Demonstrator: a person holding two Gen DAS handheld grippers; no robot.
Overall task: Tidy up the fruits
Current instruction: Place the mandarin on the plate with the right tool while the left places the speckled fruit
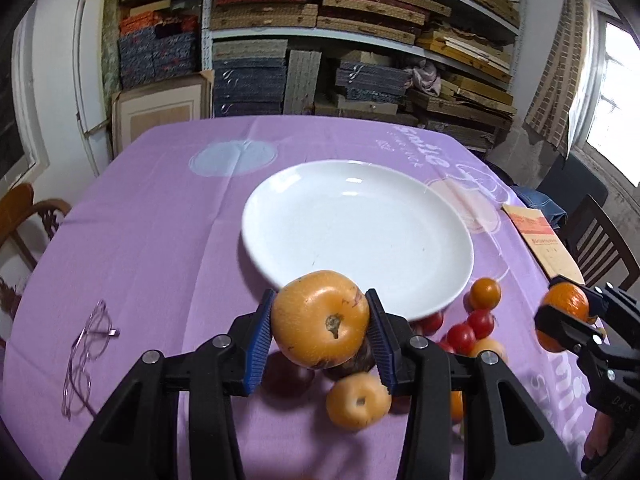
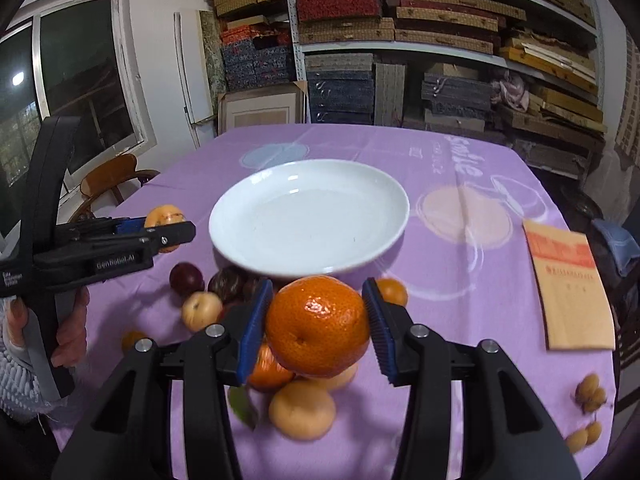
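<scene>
My left gripper (image 1: 320, 334) is shut on a yellow-orange round fruit (image 1: 320, 318), held above the table just short of the white plate (image 1: 320, 216). My right gripper (image 2: 318, 322) is shut on an orange mandarin (image 2: 318, 326), also held near the plate's (image 2: 280, 216) front rim. Each gripper shows in the other's view: the right one with its mandarin (image 1: 566, 310), the left one with its fruit (image 2: 164, 220). Loose fruits lie under the grippers: a yellow one (image 1: 358, 400), red cherry tomatoes (image 1: 464, 336), dark plums (image 2: 186, 278), another mandarin (image 2: 268, 368).
The table has a purple cloth (image 1: 160, 220). Glasses (image 1: 86, 356) lie at its left. A tan booklet (image 2: 568, 288) lies at the right, with small yellow fruits (image 2: 590, 398) near it. Chairs (image 1: 600, 244) stand at the table's sides. Full shelves (image 1: 360, 40) stand behind.
</scene>
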